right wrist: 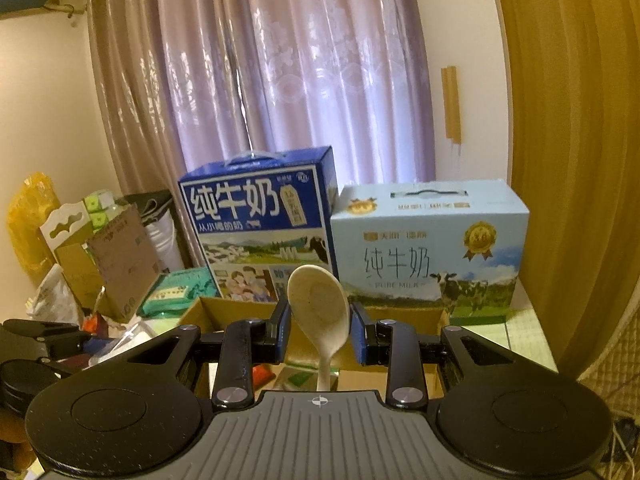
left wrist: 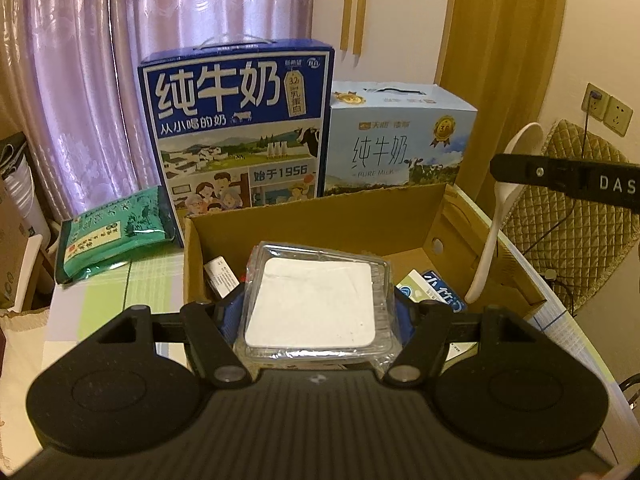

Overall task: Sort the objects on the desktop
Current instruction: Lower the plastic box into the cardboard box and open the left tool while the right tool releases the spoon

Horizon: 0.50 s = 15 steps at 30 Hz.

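Note:
My left gripper (left wrist: 316,312) is shut on a clear plastic case (left wrist: 320,300) with a white square pad inside. It holds the case over the near edge of an open cardboard box (left wrist: 320,206). A small white box (left wrist: 218,278) and a blue-and-white carton (left wrist: 434,292) lie in the box. My right gripper (right wrist: 319,332) is shut on a white spoon (right wrist: 318,304) at its bowl, blue pads (right wrist: 282,330) against both sides. In the left wrist view the spoon (left wrist: 500,208) hangs handle-down over the box's right wall.
A dark blue milk case (left wrist: 240,128) and a light blue milk case (left wrist: 400,140) stand behind the box. To the left a green packet (left wrist: 116,232) leans on the table. A quilted chair back (left wrist: 580,208) is at the right, clutter (right wrist: 100,264) at the far left.

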Tool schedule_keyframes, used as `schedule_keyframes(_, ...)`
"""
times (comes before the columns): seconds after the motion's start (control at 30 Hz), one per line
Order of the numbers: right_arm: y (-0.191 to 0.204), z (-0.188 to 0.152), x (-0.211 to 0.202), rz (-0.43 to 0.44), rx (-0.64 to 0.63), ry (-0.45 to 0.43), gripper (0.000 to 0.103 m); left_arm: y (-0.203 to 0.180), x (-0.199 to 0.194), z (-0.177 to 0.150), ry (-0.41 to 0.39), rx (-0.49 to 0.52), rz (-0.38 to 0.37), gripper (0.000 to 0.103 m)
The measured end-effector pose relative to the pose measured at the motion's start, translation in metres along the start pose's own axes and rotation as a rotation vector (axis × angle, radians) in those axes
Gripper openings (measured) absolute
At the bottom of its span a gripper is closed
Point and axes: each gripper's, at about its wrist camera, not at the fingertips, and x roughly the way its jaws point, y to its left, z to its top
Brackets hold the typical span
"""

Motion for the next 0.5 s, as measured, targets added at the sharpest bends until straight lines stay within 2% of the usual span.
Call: schedule_keyframes(0.5, -0.004, -0.012, 0.018, -0.009, -0.010, 0.028, 0.028, 0.005, 0.024, -0.007, 0.026, -0.011, -0.001, 0.065)
